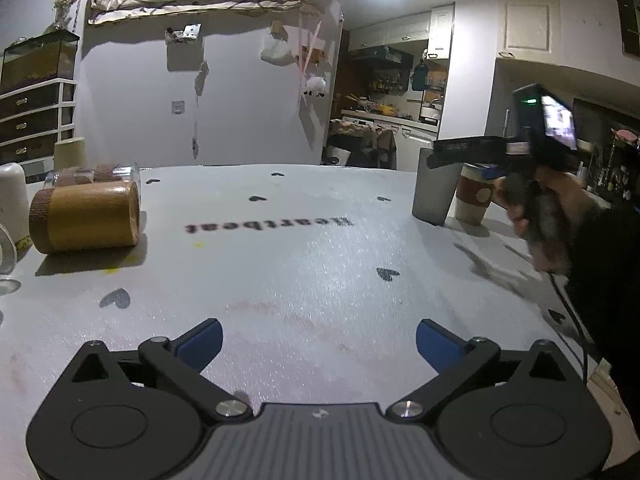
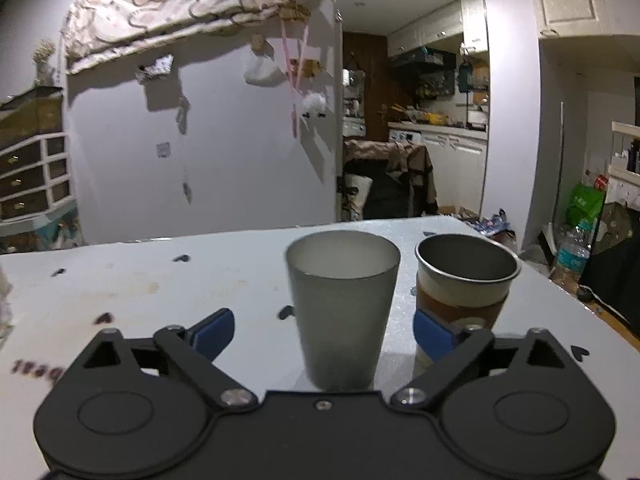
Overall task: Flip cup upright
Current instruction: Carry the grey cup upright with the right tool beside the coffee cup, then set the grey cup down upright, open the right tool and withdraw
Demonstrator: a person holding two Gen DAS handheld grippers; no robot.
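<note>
- We hold our right claw (image 2: 324, 332) wide open, its blue pads (image 2: 212, 334) spread well apart with nothing pinched between them.
- Just ahead of that claw, in the gap between its fingers but touching neither, a grey cup (image 2: 342, 304) stands upright on the white table (image 2: 160, 280), mouth up.
- Just right of the grey cup, behind the claw's right pad, stands a cup with a brown sleeve (image 2: 464, 292), also upright, with a dark metal inside.
- In the left wrist view we see the same pair far ahead and to the right of the left claw: the grey cup (image 1: 434, 188) with the sleeved cup (image 1: 476, 196) just behind it, and the right claw (image 1: 436, 154) reaching over the grey cup's rim from the right, held in our right hand (image 1: 536, 216).
- Our left claw (image 1: 318, 340) is also spread open and holds nothing; it hovers low over a bare stretch of table (image 1: 320, 280) printed with small black hearts and one upside-down word.
- Far ahead and to the left of the left claw, a tan cup (image 1: 86, 216) lies on its side, with a clear glass (image 1: 100, 174) lying on its side just behind it.
- At the far left edge we make out a white container (image 1: 14, 196), upright.
</note>
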